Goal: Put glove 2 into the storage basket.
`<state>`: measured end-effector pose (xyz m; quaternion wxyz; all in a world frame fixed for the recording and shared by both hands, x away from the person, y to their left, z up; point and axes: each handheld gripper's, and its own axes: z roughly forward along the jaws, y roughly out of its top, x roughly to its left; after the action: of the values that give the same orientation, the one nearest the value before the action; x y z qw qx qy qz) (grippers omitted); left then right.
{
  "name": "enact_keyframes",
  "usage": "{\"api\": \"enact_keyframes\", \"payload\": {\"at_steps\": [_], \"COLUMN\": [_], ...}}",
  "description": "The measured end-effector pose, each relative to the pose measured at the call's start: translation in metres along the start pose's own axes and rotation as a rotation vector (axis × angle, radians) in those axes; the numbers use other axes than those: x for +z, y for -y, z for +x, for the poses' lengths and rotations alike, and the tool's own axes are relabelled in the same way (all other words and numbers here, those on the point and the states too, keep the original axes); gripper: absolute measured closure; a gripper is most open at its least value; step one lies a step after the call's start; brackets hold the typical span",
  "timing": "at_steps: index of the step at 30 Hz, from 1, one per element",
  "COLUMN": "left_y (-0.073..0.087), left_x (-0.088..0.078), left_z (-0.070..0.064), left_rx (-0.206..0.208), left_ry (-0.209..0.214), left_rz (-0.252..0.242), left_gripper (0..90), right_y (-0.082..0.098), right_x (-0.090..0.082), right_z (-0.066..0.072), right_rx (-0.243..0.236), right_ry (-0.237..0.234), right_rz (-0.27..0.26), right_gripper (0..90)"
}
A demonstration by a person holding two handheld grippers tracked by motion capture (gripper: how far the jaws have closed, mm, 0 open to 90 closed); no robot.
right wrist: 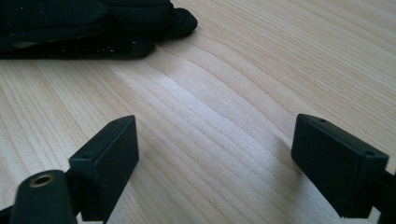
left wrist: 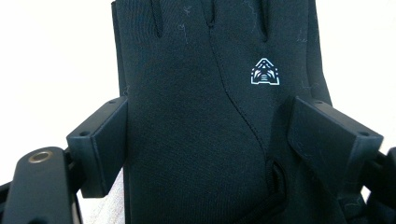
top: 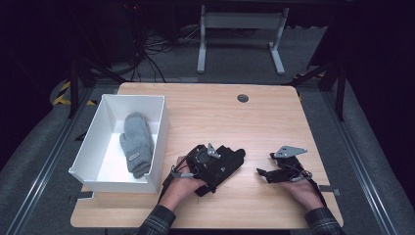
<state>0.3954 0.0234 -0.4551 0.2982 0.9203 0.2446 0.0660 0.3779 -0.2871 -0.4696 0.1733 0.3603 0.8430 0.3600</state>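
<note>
The black glove (top: 226,161) lies flat on the bench (top: 254,122), near its front edge and just right of the white bin (top: 159,122). The left tool (top: 215,171) sits over the glove's cuff end. In the left gripper view the glove (left wrist: 196,121) runs up between the jaws, its fingers pointing away and a small white logo (left wrist: 265,72) on its back. The jaws stand wide at either side of it; whether the pads touch the cloth I cannot tell. The right tool (top: 263,174) rests low on bare bench, well right of the glove, jaws wide with nothing between them. A grey mitten (top: 136,143) lies inside the bin.
</note>
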Motion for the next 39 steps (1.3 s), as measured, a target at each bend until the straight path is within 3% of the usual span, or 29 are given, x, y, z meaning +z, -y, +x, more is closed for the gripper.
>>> {"api": "enact_keyframes", "payload": {"at_steps": [3,11,16,19,23,32,35,39], "left_y": [0.0,0.002,0.0,-0.001,-0.002,-0.004,-0.008,-0.013], "left_x": [0.0,0.001,-0.004,-0.006,-0.007,-0.015,-0.024,-0.04], "left_z": [0.0,0.003,0.003,0.003,0.005,0.005,0.004,0.002], "left_rx": [0.007,-0.027,-0.029,-0.054,-0.083,-0.123,-0.136,-0.149], "left_ry": [-0.008,0.008,0.024,0.049,0.078,0.098,0.109,0.088], "left_rz": [0.0,-0.007,0.0,0.003,0.011,-0.002,-0.023,-0.052], "left_gripper": [16.4,15.2,37.4,54.1,66.4,73.0,73.2,73.2], "right_y": [0.0,0.0,0.0,0.0,0.0,0.0,0.0,0.0], "right_x": [0.0,0.0,0.0,0.0,0.0,0.0,0.0,0.0], "right_z": [0.0,0.0,0.0,0.0,0.0,0.0,0.0,0.0], "right_rx": [0.001,0.001,0.0,0.001,0.001,0.002,0.003,0.002], "right_ry": [0.001,0.001,0.001,0.001,0.001,0.003,0.003,0.003], "right_rz": [0.0,0.0,0.0,0.0,0.0,0.0,0.0,0.0], "right_gripper": [15.2,15.2,15.2,15.2,15.2,15.2,15.2,15.2]}}
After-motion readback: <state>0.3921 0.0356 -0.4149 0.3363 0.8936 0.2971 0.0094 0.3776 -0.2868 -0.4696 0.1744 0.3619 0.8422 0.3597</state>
